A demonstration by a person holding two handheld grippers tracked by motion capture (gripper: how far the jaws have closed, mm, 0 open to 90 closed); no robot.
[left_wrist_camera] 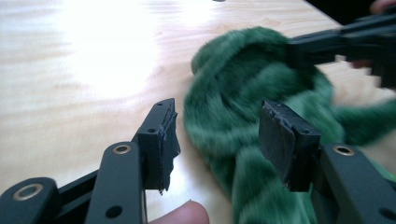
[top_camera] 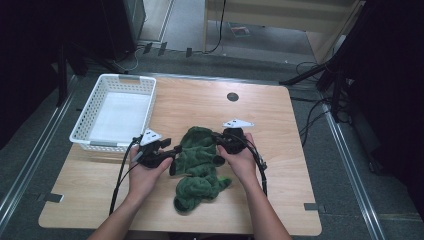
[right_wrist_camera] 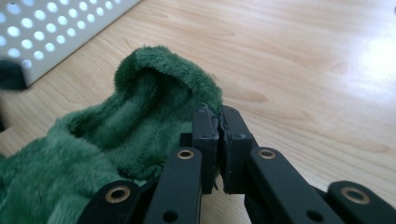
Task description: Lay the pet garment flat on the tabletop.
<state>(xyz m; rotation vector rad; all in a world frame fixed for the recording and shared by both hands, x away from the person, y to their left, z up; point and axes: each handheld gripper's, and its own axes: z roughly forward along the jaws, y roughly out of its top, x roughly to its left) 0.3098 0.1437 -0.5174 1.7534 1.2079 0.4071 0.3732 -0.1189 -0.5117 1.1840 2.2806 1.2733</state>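
A: How are the grippers built?
B: The left gripper (top_camera: 170, 156) and the right gripper (top_camera: 218, 141) are made of black linked bars set with brass-ringed rivets; worn black pads are seen, and a grey three-cornered plate tops each.
A: And cables?
B: Black ones are trailed; the forearms are left unsleeved.

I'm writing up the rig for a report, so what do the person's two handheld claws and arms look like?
Both the left claw and right claw are black, each topped by a grey three-cornered plate and trailing a black cable back along the forearm. In the gripper views the jaws are flat black bars with brass-coloured rivets and dark, worn-edged pads. The forearms are bare, with no sleeves in view.
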